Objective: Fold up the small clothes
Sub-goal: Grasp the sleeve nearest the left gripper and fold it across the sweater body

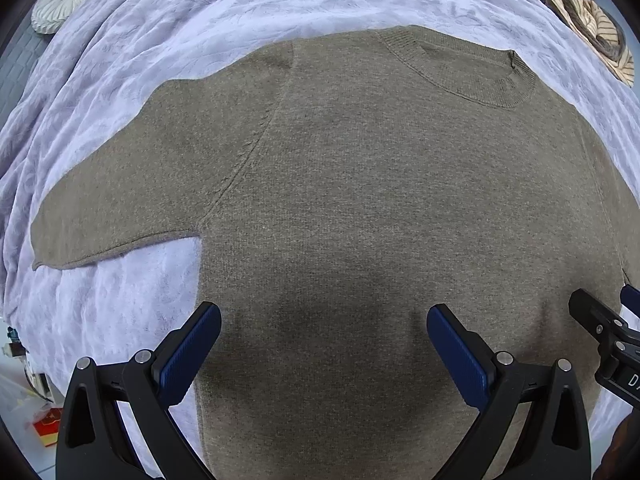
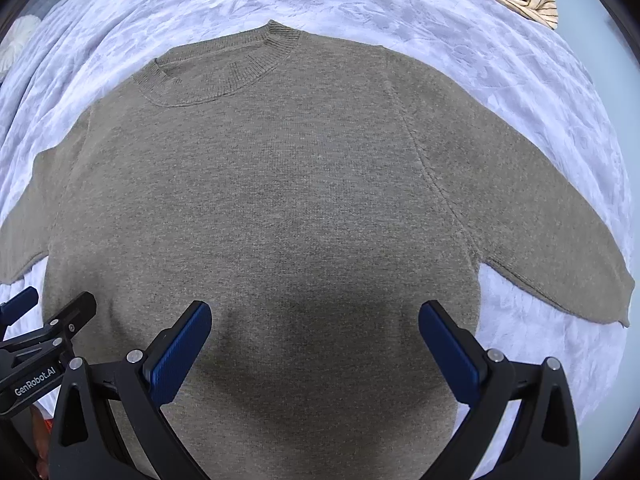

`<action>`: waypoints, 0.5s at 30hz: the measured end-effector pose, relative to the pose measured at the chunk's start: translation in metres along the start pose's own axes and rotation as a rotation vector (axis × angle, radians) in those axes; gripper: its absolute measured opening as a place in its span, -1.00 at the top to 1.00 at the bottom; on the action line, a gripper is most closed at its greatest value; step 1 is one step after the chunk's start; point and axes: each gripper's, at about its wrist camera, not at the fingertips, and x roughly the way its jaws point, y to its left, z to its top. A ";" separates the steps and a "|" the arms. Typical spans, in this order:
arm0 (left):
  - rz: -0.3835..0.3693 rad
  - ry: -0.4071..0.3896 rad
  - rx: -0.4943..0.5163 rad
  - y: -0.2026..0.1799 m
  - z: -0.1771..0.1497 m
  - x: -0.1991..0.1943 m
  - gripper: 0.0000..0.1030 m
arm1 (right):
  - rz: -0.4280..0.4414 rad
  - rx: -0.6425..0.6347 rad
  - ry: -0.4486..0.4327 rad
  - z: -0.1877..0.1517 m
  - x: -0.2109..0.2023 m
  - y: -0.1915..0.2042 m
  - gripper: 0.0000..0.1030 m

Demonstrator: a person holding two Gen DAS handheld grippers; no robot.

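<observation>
Both the left gripper (image 1: 324, 344) and right gripper (image 2: 316, 340) hover spread wide, holding nothing, over the sweater's (image 1: 360, 200) lower body. It lies flat on the bed (image 1: 160, 20), sleeves out toward 9 and 3 o'clock, collar (image 2: 224, 76) at 12. No fold is made yet; all folding remains.

Taupe-brown knit sweater (image 1: 360, 200), short sleeves, spread out flat and face up on the bed. Not folded anywhere yet. Ribbed round collar (image 1: 460, 76) at the far end, hem toward the cameras and cut off by the frame bottom. Both sleeves angled out and down from the shoulders: one sleeve (image 1: 120, 184) clear in the left wrist view, other sleeve (image 2: 552, 232) clear in the right wrist view. Raglan-style seams running from collar to armpits. Pretty smooth overall, just slight bumps near the collar.
</observation>
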 end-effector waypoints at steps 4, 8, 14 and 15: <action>-0.009 -0.002 -0.012 0.013 -0.001 0.000 -1.00 | -0.005 -0.010 -0.005 0.001 -0.002 0.007 -1.00; -0.016 -0.002 -0.033 0.020 -0.004 -0.001 -1.00 | -0.005 -0.028 -0.013 0.002 -0.005 0.020 -1.00; -0.025 -0.003 -0.067 0.045 -0.008 0.002 -1.00 | 0.010 -0.061 -0.019 0.006 -0.006 0.040 -1.00; -0.029 -0.005 -0.077 0.052 -0.008 0.002 -1.00 | 0.014 -0.070 -0.020 0.007 -0.007 0.045 -1.00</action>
